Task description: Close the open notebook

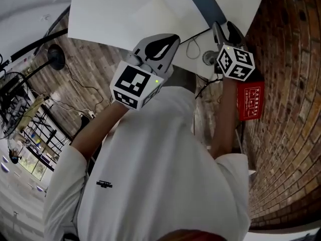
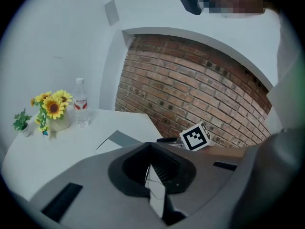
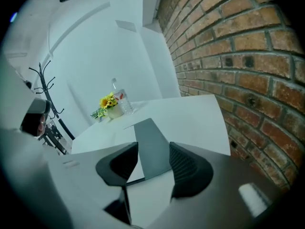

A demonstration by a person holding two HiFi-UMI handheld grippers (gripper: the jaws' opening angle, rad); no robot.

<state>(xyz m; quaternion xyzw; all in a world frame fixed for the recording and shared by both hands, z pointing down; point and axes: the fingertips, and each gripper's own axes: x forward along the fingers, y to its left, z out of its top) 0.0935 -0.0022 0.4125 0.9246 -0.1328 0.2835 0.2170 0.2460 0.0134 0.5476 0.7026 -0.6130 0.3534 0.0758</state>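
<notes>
White worktop (image 1: 98, 16) set against a brick wall (image 1: 293, 79), and we see the notebook (image 1: 170, 15) lying open on it, pale pages up, with its grey cover on the side nearer the wall. A pot of sunflowers (image 2: 52, 108) and a water bottle (image 2: 81, 109) stand together at the far end, well apart from it. We read the right gripper (image 3: 153, 149) as wide open, the grey cover showing between its jaws with neither pad pressing it, and the left gripper (image 2: 151, 149) has its jaws together on nothing, over the near edge of the worktop.
</notes>
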